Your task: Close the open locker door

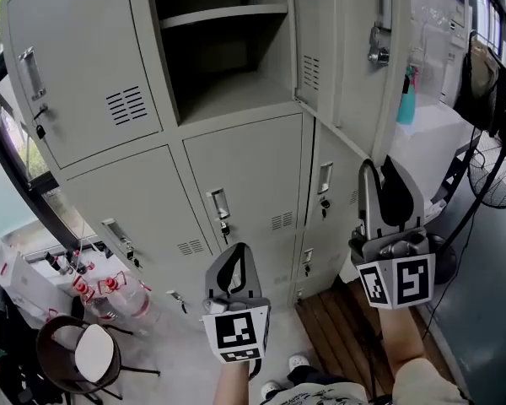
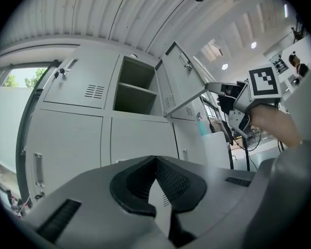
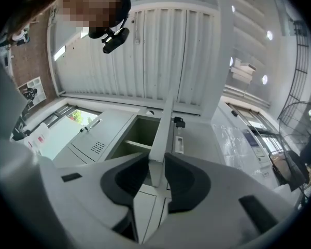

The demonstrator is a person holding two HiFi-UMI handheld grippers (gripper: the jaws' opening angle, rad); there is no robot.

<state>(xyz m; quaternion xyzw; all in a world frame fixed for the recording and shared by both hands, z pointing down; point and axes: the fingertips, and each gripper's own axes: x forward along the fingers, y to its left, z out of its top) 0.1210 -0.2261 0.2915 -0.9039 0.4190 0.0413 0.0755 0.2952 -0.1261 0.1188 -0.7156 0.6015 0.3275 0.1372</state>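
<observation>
The upper middle locker (image 1: 228,57) stands open, with one shelf inside and nothing on it. Its grey door (image 1: 354,57) swings out to the right, latch and key at the outer edge. My right gripper (image 1: 379,174) reaches up to the door's lower edge. In the right gripper view the door's thin edge (image 3: 163,123) runs between the jaws, and both pads of the right gripper (image 3: 156,162) lie against it. My left gripper (image 1: 234,256) hangs lower, in front of the closed lower lockers; the left gripper (image 2: 155,162) is shut with nothing in it. The left gripper view also shows the open door (image 2: 179,82).
Closed locker doors (image 1: 244,184) with handles and keys surround the open one. A teal spray bottle (image 1: 407,99) stands right of the door, and a fan (image 1: 502,171) beyond it. Plastic bottles (image 1: 110,298) and a round stool (image 1: 76,353) sit at lower left. Wooden boards (image 1: 337,327) lie below.
</observation>
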